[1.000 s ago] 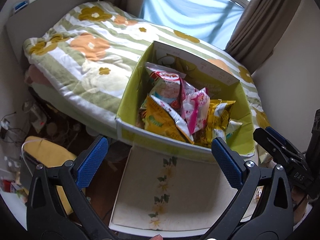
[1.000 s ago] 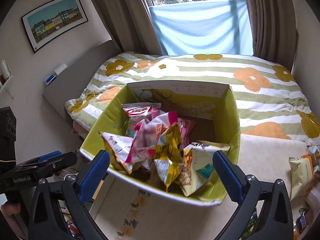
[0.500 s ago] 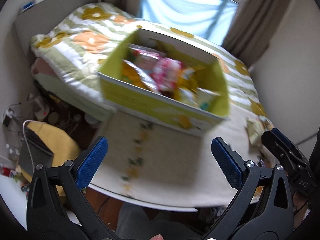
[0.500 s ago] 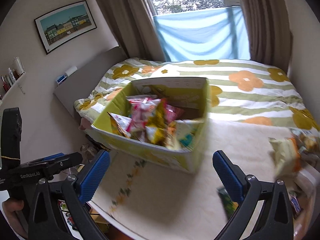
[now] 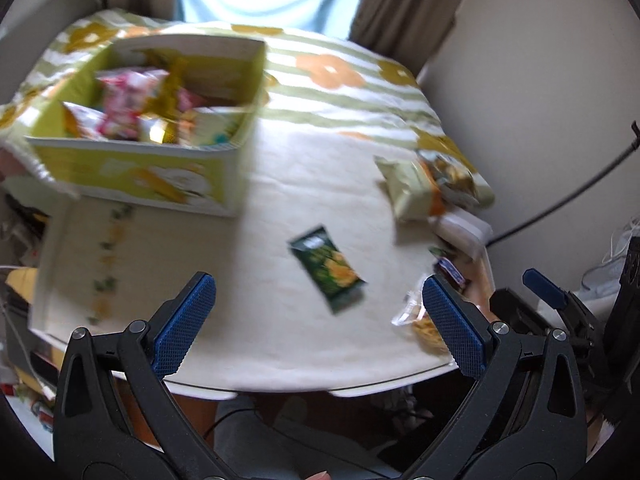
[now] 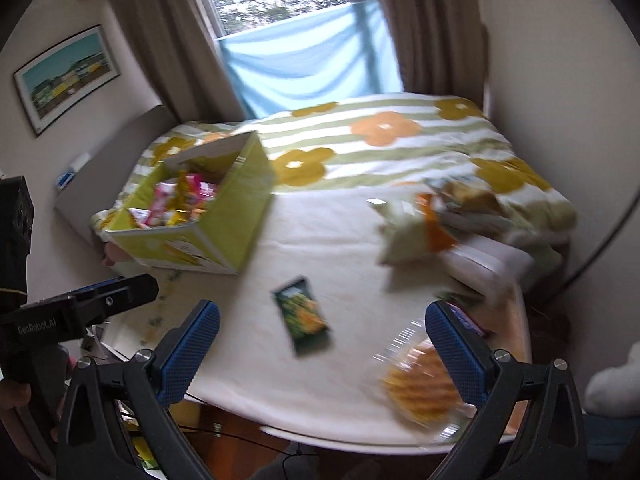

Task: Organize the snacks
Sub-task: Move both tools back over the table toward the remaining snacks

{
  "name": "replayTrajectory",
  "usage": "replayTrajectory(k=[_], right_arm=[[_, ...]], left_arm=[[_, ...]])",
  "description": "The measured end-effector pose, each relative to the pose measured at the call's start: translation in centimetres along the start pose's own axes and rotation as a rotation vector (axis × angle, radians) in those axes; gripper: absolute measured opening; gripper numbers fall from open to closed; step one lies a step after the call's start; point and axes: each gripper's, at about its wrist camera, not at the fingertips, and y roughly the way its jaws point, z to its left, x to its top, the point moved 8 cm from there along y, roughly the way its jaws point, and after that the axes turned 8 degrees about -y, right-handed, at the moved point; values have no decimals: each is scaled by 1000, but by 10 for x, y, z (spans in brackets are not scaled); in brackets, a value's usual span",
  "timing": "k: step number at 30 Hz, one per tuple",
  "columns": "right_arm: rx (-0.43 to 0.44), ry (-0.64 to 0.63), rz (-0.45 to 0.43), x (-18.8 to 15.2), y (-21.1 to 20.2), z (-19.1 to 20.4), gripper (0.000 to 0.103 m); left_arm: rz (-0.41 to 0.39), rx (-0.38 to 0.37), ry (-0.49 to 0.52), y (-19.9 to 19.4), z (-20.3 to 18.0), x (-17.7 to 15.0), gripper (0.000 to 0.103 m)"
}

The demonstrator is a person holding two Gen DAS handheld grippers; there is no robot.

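Note:
A yellow-green cardboard box (image 5: 132,176) (image 6: 240,216) full of snack packets stands at the table's far left. A dark green snack packet (image 5: 328,268) (image 6: 304,320) lies flat mid-table. A clear bag of waffle snacks (image 6: 420,384) (image 5: 420,320) rests at the near right edge, and a pale green and orange packet (image 5: 412,188) (image 6: 412,228) lies at the far right. My left gripper (image 5: 320,320) is open above the table's front edge, nothing between its blue pads. My right gripper (image 6: 320,348) is open too, near the green packet and waffle bag.
The table (image 5: 168,280) wears a cream cloth and butts against a bed with a flowered striped quilt (image 6: 380,140). A white box (image 6: 492,260) and small wrapped bars (image 5: 450,270) sit at the right edge. Clutter covers the floor at the left.
Both grippers have swung back and to the right, away from the box. The box now sits at the left of each view, and the loose packets on the table have come into sight.

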Motion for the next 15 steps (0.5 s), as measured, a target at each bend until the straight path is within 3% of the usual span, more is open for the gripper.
replayTrajectory(k=[7, 15], right_arm=[[-32, 5, 92, -39, 15, -54, 102], [16, -38, 175, -71, 48, -75, 102]], left_arm=[[78, 7, 5, 63, -26, -14, 103], [128, 88, -24, 139, -14, -18, 101]])
